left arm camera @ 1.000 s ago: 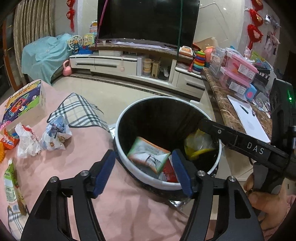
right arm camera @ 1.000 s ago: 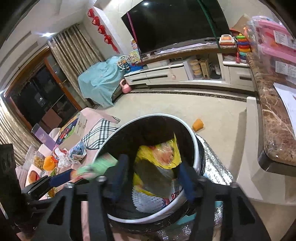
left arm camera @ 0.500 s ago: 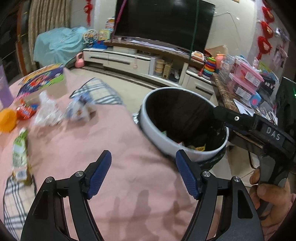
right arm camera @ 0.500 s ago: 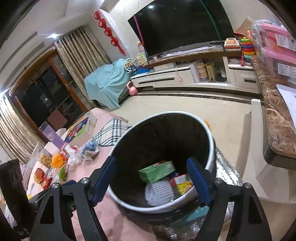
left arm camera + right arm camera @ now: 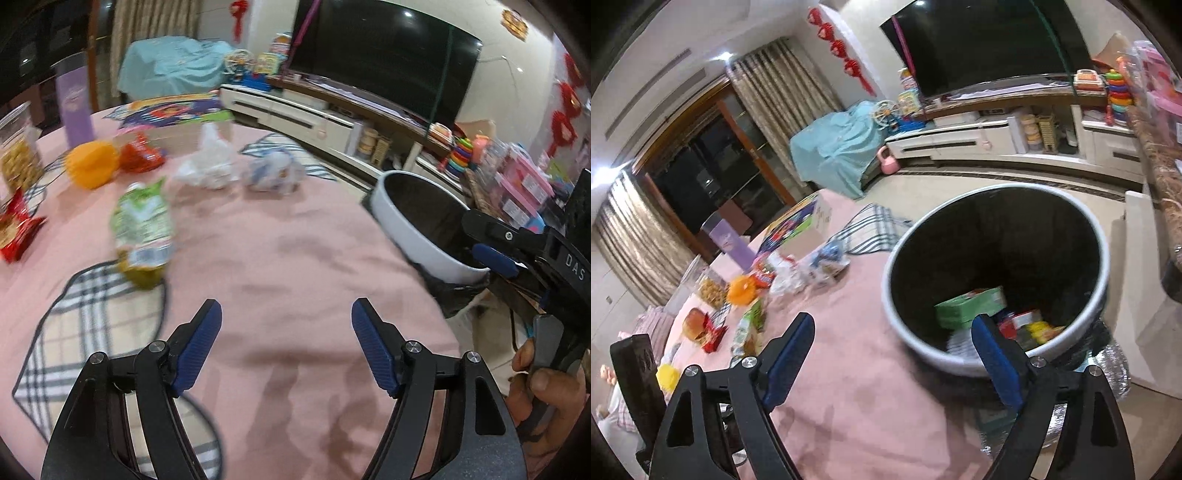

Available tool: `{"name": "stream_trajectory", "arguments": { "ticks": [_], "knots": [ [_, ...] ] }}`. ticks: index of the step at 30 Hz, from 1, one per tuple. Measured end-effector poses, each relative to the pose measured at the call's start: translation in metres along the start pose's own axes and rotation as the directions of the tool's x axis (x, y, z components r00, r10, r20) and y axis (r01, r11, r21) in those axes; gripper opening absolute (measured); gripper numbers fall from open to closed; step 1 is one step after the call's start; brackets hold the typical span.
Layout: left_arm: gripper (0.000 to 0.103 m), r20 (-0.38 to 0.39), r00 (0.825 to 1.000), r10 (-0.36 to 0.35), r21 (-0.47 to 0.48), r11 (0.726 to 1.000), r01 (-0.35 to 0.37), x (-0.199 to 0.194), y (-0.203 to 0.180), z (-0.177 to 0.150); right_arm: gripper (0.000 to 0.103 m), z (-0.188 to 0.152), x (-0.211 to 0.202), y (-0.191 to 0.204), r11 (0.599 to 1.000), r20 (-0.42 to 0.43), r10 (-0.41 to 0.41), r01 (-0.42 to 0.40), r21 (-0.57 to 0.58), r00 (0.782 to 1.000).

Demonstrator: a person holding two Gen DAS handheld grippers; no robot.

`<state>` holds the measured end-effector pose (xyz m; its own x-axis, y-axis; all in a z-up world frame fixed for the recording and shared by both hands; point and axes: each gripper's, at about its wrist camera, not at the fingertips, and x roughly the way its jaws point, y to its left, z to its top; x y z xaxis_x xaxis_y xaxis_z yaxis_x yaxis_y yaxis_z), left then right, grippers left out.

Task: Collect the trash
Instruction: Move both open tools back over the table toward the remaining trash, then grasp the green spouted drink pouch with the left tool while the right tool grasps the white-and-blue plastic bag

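Observation:
A white-rimmed black bin (image 5: pixel 993 362) stands at the edge of the pink tablecloth (image 5: pixel 280 266), holding a green box (image 5: pixel 971 308) and other wrappers. On the cloth lie a green pouch (image 5: pixel 142 229), a white crumpled bag (image 5: pixel 207 166), a blue-white wrapper (image 5: pixel 271 171), a red packet (image 5: pixel 142 155) and an orange ball (image 5: pixel 92 166). My left gripper (image 5: pixel 286 347) hovers open over bare cloth, well short of the pouch. My right gripper (image 5: pixel 894 362) hangs at the bin's near rim, its jaws still opening, nothing between them.
A colourful box (image 5: pixel 173 110), a purple bottle (image 5: pixel 75 110) and a snack jar (image 5: pixel 16 147) stand at the cloth's far side. Beyond are a TV cabinet (image 5: pixel 997 140), a marble counter (image 5: pixel 1160 173) and a hand (image 5: pixel 546 391) holding the right gripper.
The left gripper swung left from over the bin to above the cloth. The right gripper let go of the yellow bag into the bin and its jaws widened.

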<state>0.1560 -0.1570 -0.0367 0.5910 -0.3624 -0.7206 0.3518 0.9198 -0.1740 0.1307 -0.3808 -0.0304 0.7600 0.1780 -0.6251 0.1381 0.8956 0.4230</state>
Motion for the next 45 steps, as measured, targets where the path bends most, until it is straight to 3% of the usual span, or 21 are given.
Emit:
{"name": "stream_trajectory", "arguments": {
  "ticks": [14,34,45],
  "knots": [
    [0.076,0.006,0.998,0.057,-0.125,0.991,-0.056,-0.017,0.062,-0.019,0.091,-0.017,0.031,0.056,0.994,-0.066,0.064,-0.069,-0.080,0.996],
    [0.080,-0.016,0.996,0.093,-0.149,0.984,-0.094,-0.004,0.080,-0.011,0.092,-0.015,0.077,0.083,0.987,-0.112,0.068,-0.084,-0.137,0.991],
    [0.081,-0.027,0.993,0.113,-0.138,0.984,-0.116,0.019,0.081,0.016,0.092,0.001,0.106,0.082,0.986,-0.145,0.071,-0.092,-0.140,0.987]
  ]
}}
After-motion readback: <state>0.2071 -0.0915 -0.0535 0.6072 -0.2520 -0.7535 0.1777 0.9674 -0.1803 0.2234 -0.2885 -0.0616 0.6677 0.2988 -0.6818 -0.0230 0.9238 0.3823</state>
